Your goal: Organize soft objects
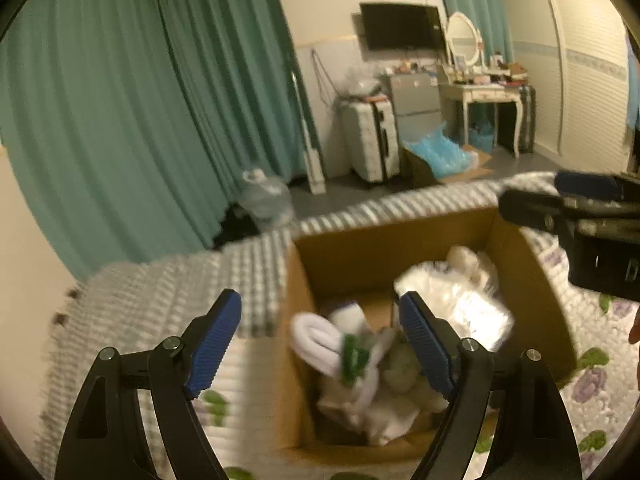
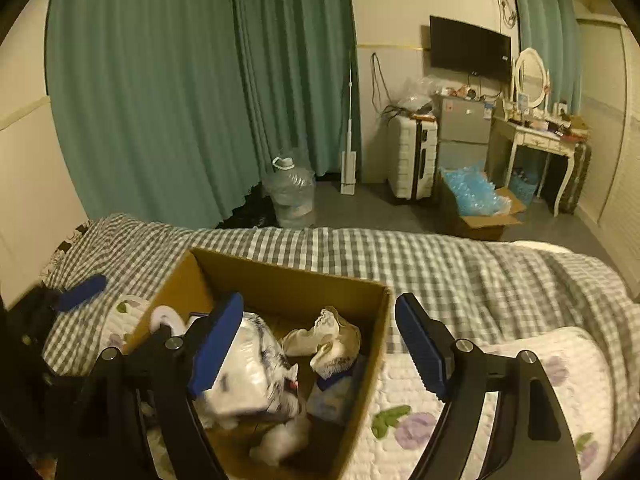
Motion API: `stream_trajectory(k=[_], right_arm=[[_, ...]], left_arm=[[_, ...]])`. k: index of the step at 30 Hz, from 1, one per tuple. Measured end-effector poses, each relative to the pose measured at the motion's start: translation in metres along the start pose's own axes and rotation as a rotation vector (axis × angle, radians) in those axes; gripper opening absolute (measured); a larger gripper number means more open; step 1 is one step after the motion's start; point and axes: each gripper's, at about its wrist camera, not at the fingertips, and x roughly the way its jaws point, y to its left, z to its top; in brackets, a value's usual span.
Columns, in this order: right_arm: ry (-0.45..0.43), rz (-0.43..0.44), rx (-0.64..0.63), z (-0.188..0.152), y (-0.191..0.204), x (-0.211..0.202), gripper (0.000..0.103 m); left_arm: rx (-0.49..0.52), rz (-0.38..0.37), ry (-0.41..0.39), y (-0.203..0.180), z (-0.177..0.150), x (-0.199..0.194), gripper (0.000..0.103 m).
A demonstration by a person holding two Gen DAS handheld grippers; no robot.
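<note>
bedroom scene, all read left to right: teal curtains (image 2: pixel 180 92) hang behind a bed (image 2: pixel 460 264) spread with a grey checked blanket, a flowered quilt (image 2: pixel 500 380) lying nearer its front edge. left gripper (image 1: pixel 320 344) hovers over the left wall of an open cardboard box (image 2: pixel 288 280) that sits on the bed, its blue-padded jaws released and spread wide, nothing between the pads. inside the box lie soft objects: a rolled white towel (image 1: pixel 316 340) against the left wall, a pale plush toy with a green bow (image 1: pixel 360 364) beside it, a white plastic-wrapped bundle (image 2: pixel 248 368) in the middle and a cream lace-edged cloth (image 2: pixel 320 336) toward the right wall. right gripper (image 2: pixel 320 350) hangs over the box's right wall, jaws likewise released and wide, one pad over the bundle, the other outside above the quilt. across the floor stand a clear water jug (image 2: pixel 290 192), a white suitcase (image 2: pixel 412 160) and a white dressing table (image 2: pixel 540 140).
</note>
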Motion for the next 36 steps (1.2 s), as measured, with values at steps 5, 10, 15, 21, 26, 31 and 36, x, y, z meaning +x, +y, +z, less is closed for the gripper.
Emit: stream_trajectory(k=[5, 10, 15, 21, 26, 31, 36], right_arm=[[-0.067, -0.036, -0.03, 0.023, 0.015, -0.08, 0.086], [-0.187, -0.071, -0.056, 0.046, 0.034, -0.19, 0.096], [-0.323, -0.115, -0.095, 0.055, 0.057, -0.289, 0.102], [-0.451, -0.097, -0.137, 0.032, 0.083, -0.349, 0.103], [-0.47, -0.099, -0.102, -0.006, 0.091, -0.335, 0.103], [-0.415, -0.084, -0.078, -0.047, 0.088, -0.281, 0.103], [-0.376, -0.089, -0.037, -0.098, 0.072, -0.221, 0.103]], left_arm=[[-0.016, -0.001, -0.086, 0.025, 0.025, -0.068, 0.083], [-0.059, -0.011, -0.227, 0.051, 0.046, -0.164, 0.094], [-0.118, 0.024, -0.369, 0.073, 0.06, -0.256, 0.097], [-0.149, 0.01, -0.511, 0.092, 0.043, -0.326, 0.098], [-0.153, 0.042, -0.608, 0.092, 0.005, -0.336, 0.099], [-0.166, 0.073, -0.608, 0.092, -0.027, -0.307, 0.099], [-0.182, 0.06, -0.563, 0.088, -0.056, -0.266, 0.099]])
